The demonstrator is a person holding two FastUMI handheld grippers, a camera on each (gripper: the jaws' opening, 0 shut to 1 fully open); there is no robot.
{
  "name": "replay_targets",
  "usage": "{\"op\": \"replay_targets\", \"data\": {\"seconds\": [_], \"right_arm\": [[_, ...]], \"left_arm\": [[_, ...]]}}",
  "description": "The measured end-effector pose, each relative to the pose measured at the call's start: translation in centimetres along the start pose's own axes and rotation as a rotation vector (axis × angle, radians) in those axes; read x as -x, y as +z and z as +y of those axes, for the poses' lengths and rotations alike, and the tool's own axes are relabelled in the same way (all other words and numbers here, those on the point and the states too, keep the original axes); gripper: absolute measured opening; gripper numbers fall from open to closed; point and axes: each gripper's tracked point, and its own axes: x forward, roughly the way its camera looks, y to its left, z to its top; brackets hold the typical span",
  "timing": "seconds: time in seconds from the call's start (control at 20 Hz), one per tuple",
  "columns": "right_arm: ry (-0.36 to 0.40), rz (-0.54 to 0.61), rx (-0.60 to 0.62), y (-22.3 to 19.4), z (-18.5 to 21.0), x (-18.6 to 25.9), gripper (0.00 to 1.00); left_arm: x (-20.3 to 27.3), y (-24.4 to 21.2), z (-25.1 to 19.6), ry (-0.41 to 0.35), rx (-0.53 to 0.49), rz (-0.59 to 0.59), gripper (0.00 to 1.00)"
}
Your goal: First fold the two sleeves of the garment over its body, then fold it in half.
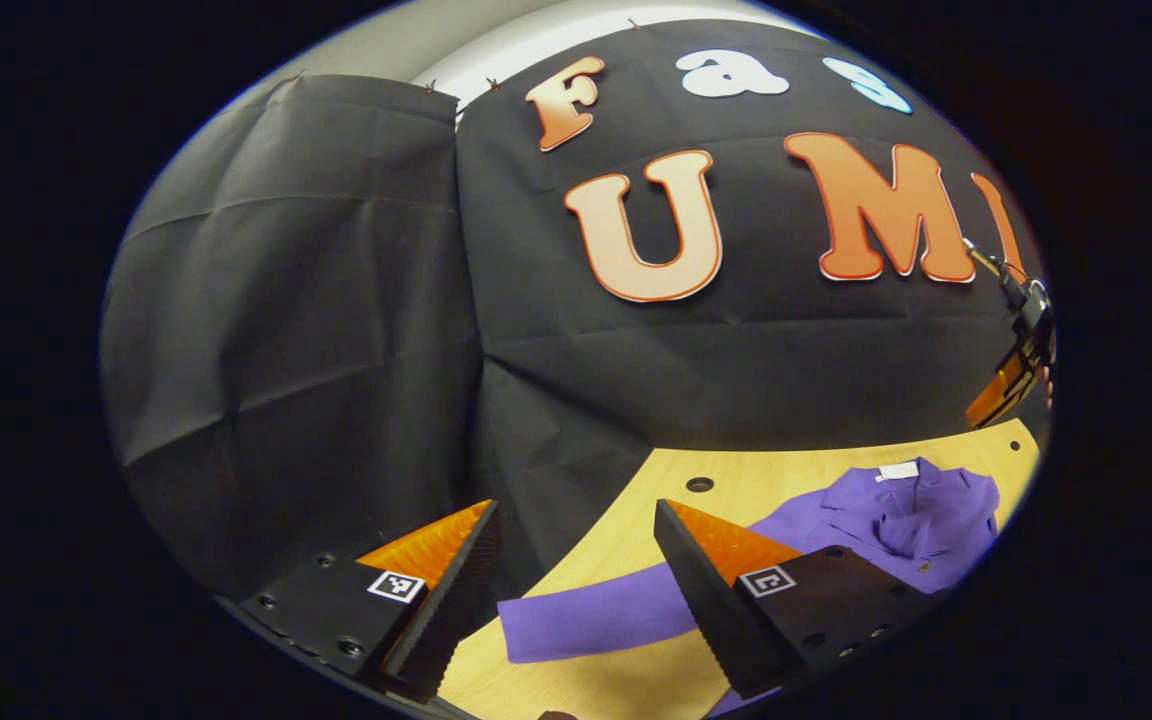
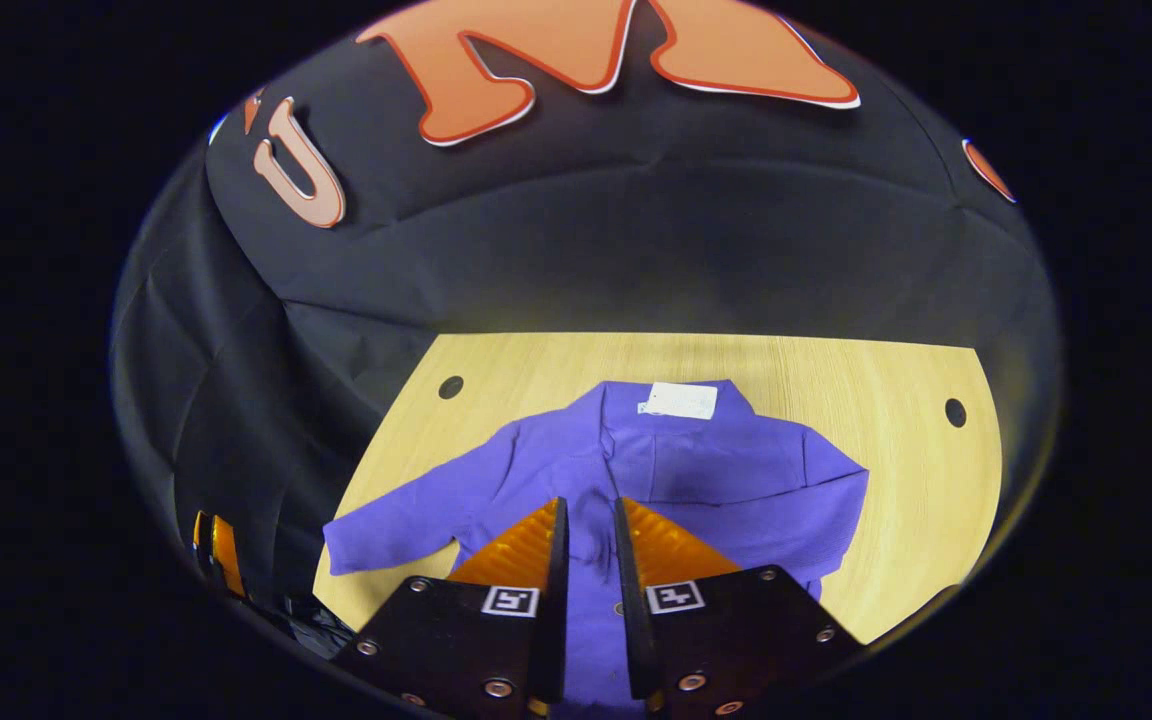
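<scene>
1. The purple garment (image 2: 636, 470) is lying flat on the wooden table (image 2: 896, 380), collar toward the booth's far wall and hem toward the grippers, so its body's long axis is running straight ahead of the right gripper (image 2: 588, 545).
2. One sleeve (image 1: 596, 620) is stretching out sideways from the body, at right angles to that axis. In the left gripper view it is lying just ahead of and between the fingers of the left gripper (image 1: 576, 580), its cuff end nearest, its length running away to the right toward the collar.
3. The left gripper is hovering released, fingers spread wide, holding nothing; it looks the nearer of the two to that outstretched sleeve.
4. The right gripper is hanging over the middle of the body with its fingers drawn nearly together, a narrow gap between them; whether they are pinching any cloth, I cannot tell.
5. The other sleeve appears to be lying already across the body, though the fold is hard to read.
</scene>
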Motion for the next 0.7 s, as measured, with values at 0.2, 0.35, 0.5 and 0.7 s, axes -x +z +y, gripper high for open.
{"op": "replay_targets", "data": {"seconds": [0.2, 0.35, 0.5, 0.7], "right_arm": [[-0.021, -0.109, 0.006, 1.5, -0.5, 2.3, 0.39], [-0.039, -0.215, -0.008, 2.5, -1.5, 4.9, 0.66], [-0.066, -0.325, 0.045, 3.4, -2.5, 7.8, 0.86], [-0.13, -0.445, 0.144, 3.3, -3.8, 12.1, 0.95]], "left_arm": [[-1.9, 0.0, 1.3, 0.002, 0.049, 0.02, 0.98], [-3.7, -0.9, 1.9, 0.0, 0.099, 0.072, 0.98], [-5.6, -3.1, 2.1, -0.017, 0.15, 0.175, 0.98], [-7.4, -6.8, 2.6, -0.036, 0.189, 0.35, 0.98]]}}
